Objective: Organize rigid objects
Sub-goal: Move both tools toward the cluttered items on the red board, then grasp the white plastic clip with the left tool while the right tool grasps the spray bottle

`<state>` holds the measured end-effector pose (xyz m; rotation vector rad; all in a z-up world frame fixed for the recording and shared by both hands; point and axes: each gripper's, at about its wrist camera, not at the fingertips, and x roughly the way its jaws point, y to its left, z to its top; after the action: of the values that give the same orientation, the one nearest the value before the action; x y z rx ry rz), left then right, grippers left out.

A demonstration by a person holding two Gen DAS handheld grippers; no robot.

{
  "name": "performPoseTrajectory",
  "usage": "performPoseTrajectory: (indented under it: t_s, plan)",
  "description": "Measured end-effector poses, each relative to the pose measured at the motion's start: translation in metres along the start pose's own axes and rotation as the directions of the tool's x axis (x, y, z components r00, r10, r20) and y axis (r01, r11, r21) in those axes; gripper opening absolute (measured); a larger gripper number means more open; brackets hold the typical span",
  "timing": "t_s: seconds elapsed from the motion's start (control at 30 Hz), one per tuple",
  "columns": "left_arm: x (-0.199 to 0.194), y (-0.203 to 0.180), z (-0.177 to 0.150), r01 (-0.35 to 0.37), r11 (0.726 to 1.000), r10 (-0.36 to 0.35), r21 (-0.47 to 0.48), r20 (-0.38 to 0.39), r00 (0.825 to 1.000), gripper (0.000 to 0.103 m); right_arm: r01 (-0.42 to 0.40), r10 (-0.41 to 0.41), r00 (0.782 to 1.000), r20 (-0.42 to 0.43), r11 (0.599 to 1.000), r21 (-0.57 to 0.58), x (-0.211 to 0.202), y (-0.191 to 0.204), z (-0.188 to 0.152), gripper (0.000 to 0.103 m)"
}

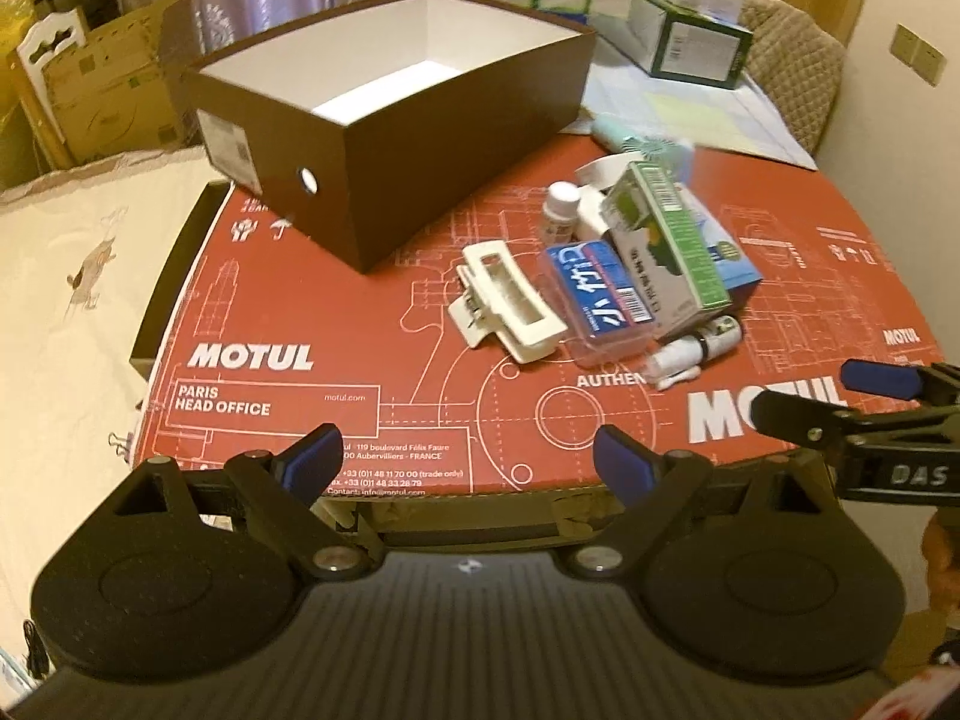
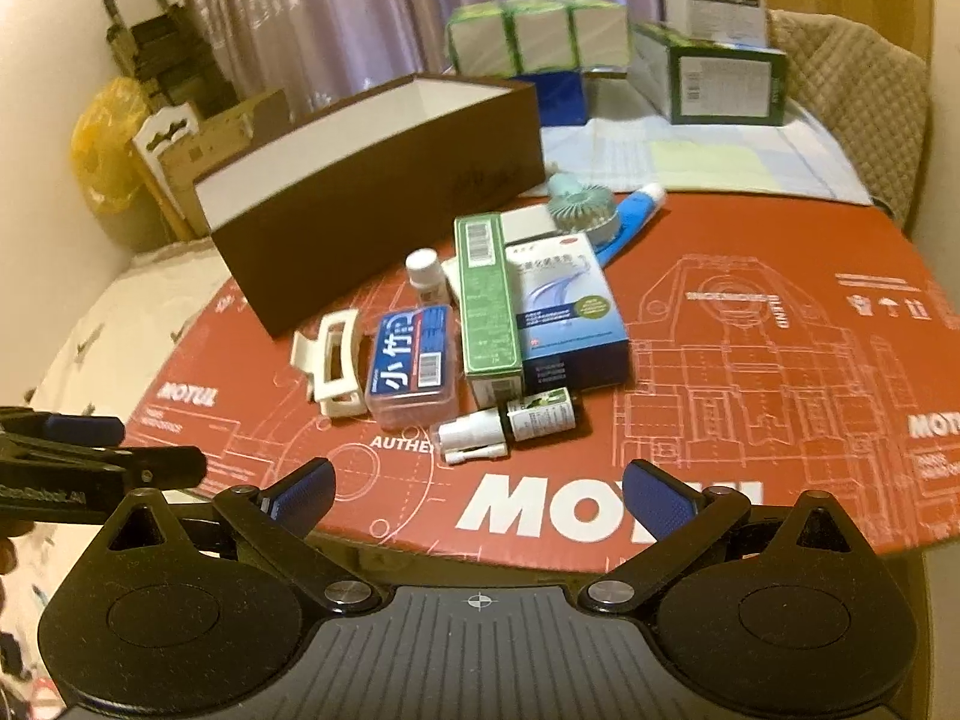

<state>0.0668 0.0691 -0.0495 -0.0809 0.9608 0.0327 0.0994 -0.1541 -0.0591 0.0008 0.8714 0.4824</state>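
Clutter pile [image 2: 480,336] lies ahead of both grippers' released fingers [image 2: 300,489], beside brown box [image 1: 420,138].

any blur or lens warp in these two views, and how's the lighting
Left wrist view: fisheye bends the red cardboard edge into a curve; the small fan behind the pile is smeared. Right wrist view: same barrel warp, dark corners, the brown box slightly soft. Both look dim, with a warm yellowish cast.

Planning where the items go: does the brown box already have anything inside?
Seems empty: the open-topped brown cardboard box shows only bare white inner walls and floor in the left wrist view, though its near corner is hidden.
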Motion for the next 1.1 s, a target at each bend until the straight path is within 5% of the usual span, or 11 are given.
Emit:
performPoseTrajectory:
  t_s: [0.6,1.1]
  plan:
    - [0.06,-0.01,0.015,-0.045,0.998,0.042,-0.04,-0.056,0.998,0.088,0.018,-0.023,0.999,-0.033,0.99,-0.143,0.084,-0.008,0.009,0.095]
    - [0.076,-0.012,0.027,-0.057,0.997,0.052,-0.061,-0.075,0.996,0.086,0.006,-0.017,0.998,-0.065,0.986,-0.167,0.099,-0.018,0.012,0.086]
